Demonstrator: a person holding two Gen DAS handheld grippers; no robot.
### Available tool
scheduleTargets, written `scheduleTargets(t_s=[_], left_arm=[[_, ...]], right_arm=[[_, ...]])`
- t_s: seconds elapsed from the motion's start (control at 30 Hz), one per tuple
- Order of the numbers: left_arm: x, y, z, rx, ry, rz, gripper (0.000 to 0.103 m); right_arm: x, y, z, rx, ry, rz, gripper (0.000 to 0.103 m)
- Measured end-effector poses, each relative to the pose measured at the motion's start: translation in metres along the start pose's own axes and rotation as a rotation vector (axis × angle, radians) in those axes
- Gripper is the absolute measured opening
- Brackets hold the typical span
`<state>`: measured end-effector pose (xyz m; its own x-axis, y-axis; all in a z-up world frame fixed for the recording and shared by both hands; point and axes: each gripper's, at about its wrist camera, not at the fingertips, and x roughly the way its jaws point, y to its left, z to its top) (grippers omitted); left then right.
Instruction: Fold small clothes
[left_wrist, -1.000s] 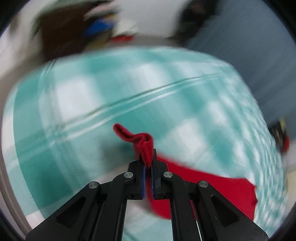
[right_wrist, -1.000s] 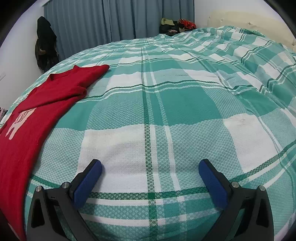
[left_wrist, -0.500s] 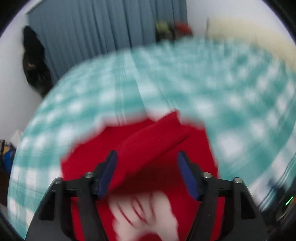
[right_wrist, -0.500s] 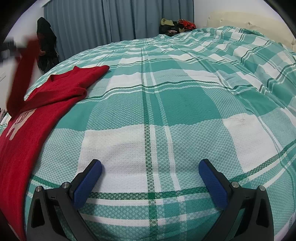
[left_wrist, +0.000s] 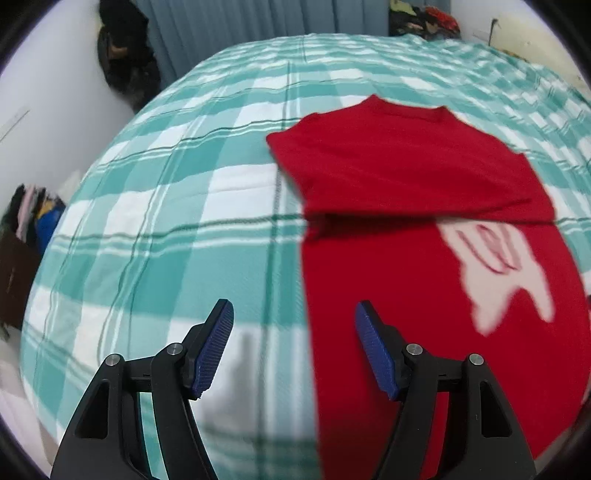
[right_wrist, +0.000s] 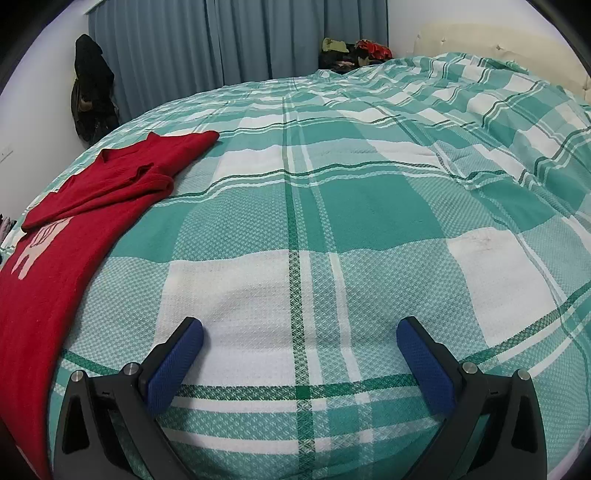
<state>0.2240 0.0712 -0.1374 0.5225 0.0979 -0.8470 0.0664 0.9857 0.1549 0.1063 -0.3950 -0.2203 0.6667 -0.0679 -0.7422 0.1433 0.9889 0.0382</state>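
Red sweater (left_wrist: 424, 258) lies flat on bed — 1 sleeve apparently folded across.

One red knit sweater with a pale printed figure (left_wrist: 424, 229) (right_wrist: 55, 258), lying on one bed with a teal-and-white plaid cover (left_wrist: 184, 229) (right_wrist: 332, 206). Two black grippers with blue ribbed pads: left gripper (left_wrist: 294, 347), right gripper (right_wrist: 300, 363). One blue pleated curtain (right_wrist: 258, 40), one dark garment hanging at the wall (right_wrist: 92, 92), one heap of mixed clothes beyond the bed (right_wrist: 351, 51).

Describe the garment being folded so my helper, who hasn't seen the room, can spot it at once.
A bed with a green-and-white checked cover fills the room. On it lies a red sweater, with one sleeve folded across its chest. It is the only red item on the cover, with a pale pink print.
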Motion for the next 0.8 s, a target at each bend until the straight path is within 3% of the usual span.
scheduleTargets(t_s=[0.2, 0.27, 0.3, 0.33, 0.4, 0.5, 0.7, 0.77, 0.8], left_arm=[[0.04, -0.022, 0.038, 0.027, -0.03, 0.066, 0.07], [0.057, -0.009, 0.044, -0.032, -0.016, 0.144, 0.033], [0.066, 0.007, 0.042, -0.112, 0.018, 0.092, 0.012], [0.069, 0.024, 0.037, -0.227, 0.036, -0.001, 0.01], [0.062, 0.04, 0.024, -0.329, 0.02, -0.042, 0.007], [0.058, 0.038, 0.012, -0.304, 0.032, 0.002, 0.006], [0.05, 0.053, -0.002, -0.341, 0.063, -0.015, 0.007], [0.04, 0.054, -0.007, -0.34, 0.076, -0.017, 0.015], [0.031, 0.052, -0.012, -0.335, 0.076, -0.01, 0.034]], right_arm=[[-0.001, -0.001, 0.0, -0.002, -0.007, 0.0, 0.103], [-0.001, -0.001, 0.0, -0.002, -0.007, 0.0, 0.103], [-0.001, -0.001, 0.0, -0.002, -0.007, 0.0, 0.103], [-0.001, 0.0, 0.0, -0.002, -0.006, 0.0, 0.103], [0.0, -0.001, 0.0, -0.001, -0.007, 0.0, 0.103], [0.0, -0.001, 0.0, -0.002, -0.008, 0.0, 0.103], [0.0, -0.001, 0.0, -0.001, -0.007, 0.0, 0.103], [0.0, -0.001, 0.0, -0.002, -0.007, -0.001, 0.103], [0.0, 0.0, 0.0, -0.002, -0.007, -0.001, 0.103]])
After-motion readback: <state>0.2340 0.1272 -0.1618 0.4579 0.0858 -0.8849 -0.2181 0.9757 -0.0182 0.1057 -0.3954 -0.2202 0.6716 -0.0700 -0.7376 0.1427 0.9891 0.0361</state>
